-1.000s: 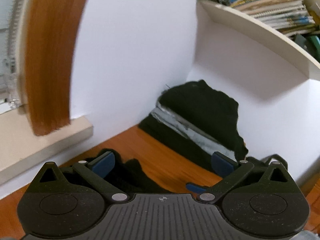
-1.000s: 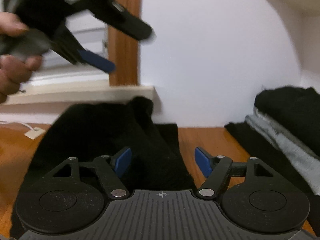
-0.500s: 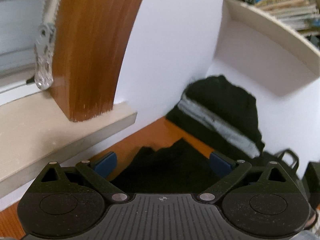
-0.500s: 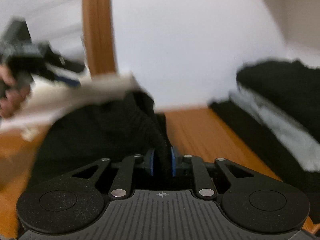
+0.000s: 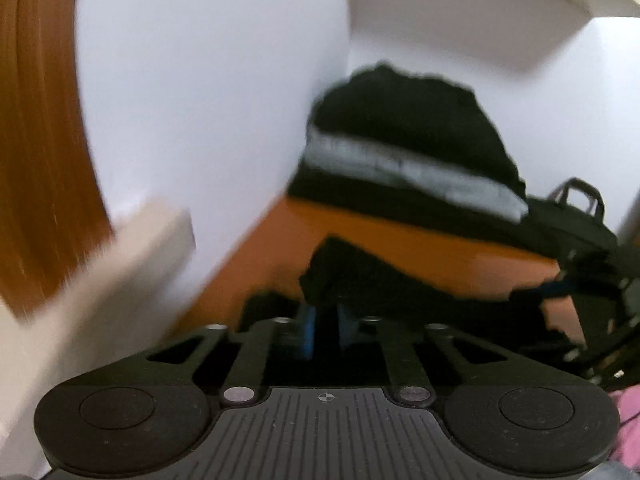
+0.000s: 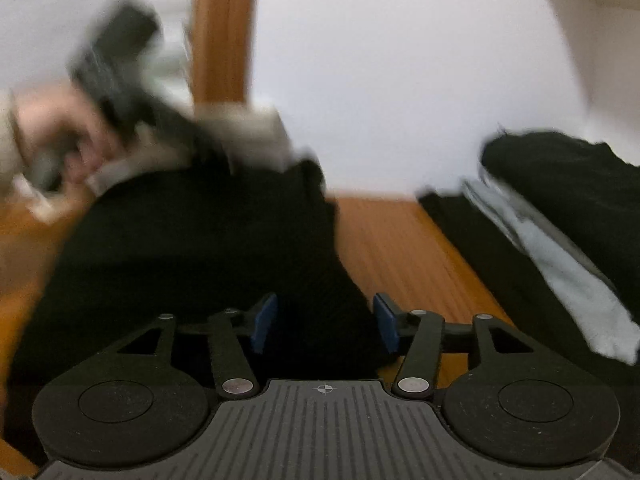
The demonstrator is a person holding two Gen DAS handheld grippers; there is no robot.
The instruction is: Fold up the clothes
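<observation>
A black garment (image 6: 192, 240) lies crumpled on the wooden table (image 6: 400, 240). In the left wrist view my left gripper (image 5: 326, 330) is low over the garment's edge (image 5: 380, 276). Its jaws are closing, the blue pads nearly together with black cloth pinched between them. In the right wrist view my right gripper (image 6: 324, 322) sits over the near part of the garment. Its jaws are opening, the pads stand apart, and a ridge of cloth lies loosely between them. The left gripper (image 6: 120, 80) and the hand holding it (image 6: 52, 132) appear blurred at the garment's far left.
A stack of folded black and grey clothes (image 5: 400, 128) rests against the white wall at the right (image 6: 560, 184). A pale window sill (image 5: 120, 248) juts out at the left, and a black bag (image 5: 572, 216) stands behind the stack. Pink cloth (image 5: 628, 420) shows at the right edge.
My left gripper dropped from above onto the black garment and closed from wide open on its edge. My right gripper closed on a fold of it, then opened again.
</observation>
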